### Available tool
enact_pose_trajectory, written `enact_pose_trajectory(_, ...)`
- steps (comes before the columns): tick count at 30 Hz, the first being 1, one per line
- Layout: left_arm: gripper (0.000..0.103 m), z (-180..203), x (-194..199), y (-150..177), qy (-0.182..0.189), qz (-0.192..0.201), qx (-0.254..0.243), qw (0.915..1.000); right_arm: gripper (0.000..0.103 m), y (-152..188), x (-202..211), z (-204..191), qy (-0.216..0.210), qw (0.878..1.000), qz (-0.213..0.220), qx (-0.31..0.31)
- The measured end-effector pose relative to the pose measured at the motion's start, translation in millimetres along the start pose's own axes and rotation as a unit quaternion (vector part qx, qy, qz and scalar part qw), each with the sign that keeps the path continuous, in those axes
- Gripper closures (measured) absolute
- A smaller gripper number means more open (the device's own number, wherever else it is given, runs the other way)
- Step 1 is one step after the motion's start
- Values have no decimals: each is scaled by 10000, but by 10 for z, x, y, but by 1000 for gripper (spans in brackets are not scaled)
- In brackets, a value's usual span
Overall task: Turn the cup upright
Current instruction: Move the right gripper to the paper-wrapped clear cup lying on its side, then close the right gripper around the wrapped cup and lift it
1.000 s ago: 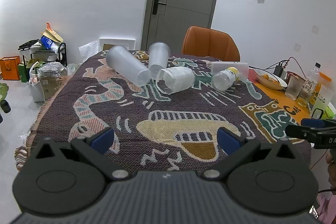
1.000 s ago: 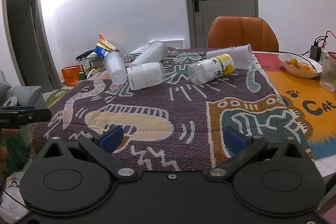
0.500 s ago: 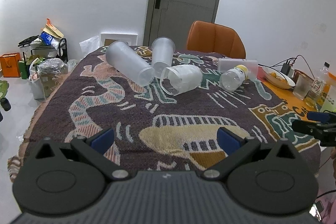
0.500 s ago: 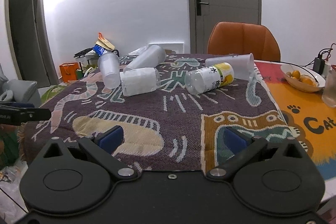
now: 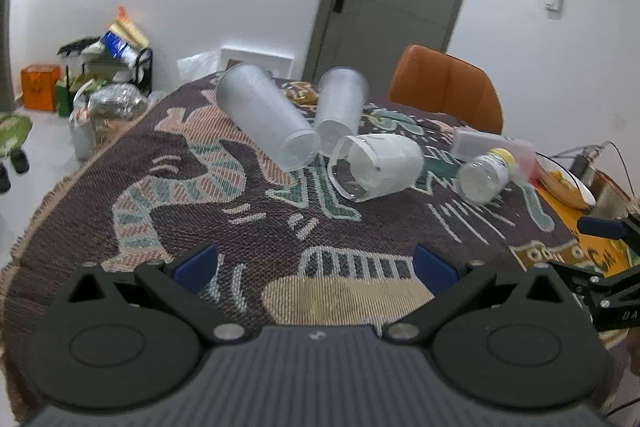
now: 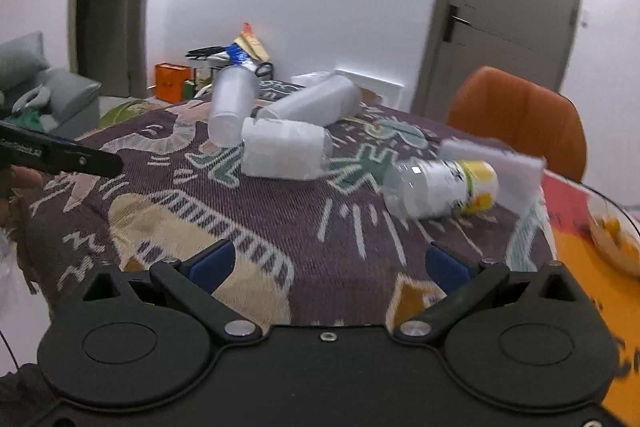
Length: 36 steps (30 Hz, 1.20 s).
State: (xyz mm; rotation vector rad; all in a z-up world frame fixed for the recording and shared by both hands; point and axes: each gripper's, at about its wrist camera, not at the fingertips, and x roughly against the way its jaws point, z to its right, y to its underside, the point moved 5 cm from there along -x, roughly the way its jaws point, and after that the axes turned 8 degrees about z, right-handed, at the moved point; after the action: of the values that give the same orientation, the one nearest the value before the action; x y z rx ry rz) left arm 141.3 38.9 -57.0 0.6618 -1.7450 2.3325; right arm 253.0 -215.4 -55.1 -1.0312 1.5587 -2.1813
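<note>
Left gripper (image 5: 316,261) and right gripper (image 6: 328,263): both hovering with jaws spread, gripping nothing. White-wrapped cup (image 5: 376,167) lying on its side on the woven cloth (image 5: 200,219), at 12 o'clock from the left jaws, 11 o'clock from the right. Left view is showing its open mouth facing the jaws; right view (image 6: 284,155) is showing its long axis lying crosswise. 2 frosted cups (image 5: 264,115) lying beyond.

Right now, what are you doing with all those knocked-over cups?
Nothing is picked up yet. Both grippers, the left gripper and the right gripper, are open and empty above the patterned cloth. Three frosted cups and a bottle lie tipped over ahead, waiting to be stood up.
</note>
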Motion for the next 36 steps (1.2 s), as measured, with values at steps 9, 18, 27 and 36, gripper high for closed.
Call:
enact_pose_trajectory(9,0,-101,-297,-102,-147,-75,631,9979,14,-300,-644,-125,-528,9936,-66,1001)
enact_pose_trajectory(18,0,-280,-459,-177,-315,-192,1033,9940,23,-472,-1198,-300,-1077,9721,-301,2063)
enact_pose_trajectory(27,0,-405,-547,-234,-409,-301,1413,9887,23,-618,-1533,-403,-1535,9349,-641,3136)
enact_pose_trajectory(36,0,-423,-630,-170,-411,-722,1819,9798,21,-717,-1729,-525,-2291,8766,-1037,4104)
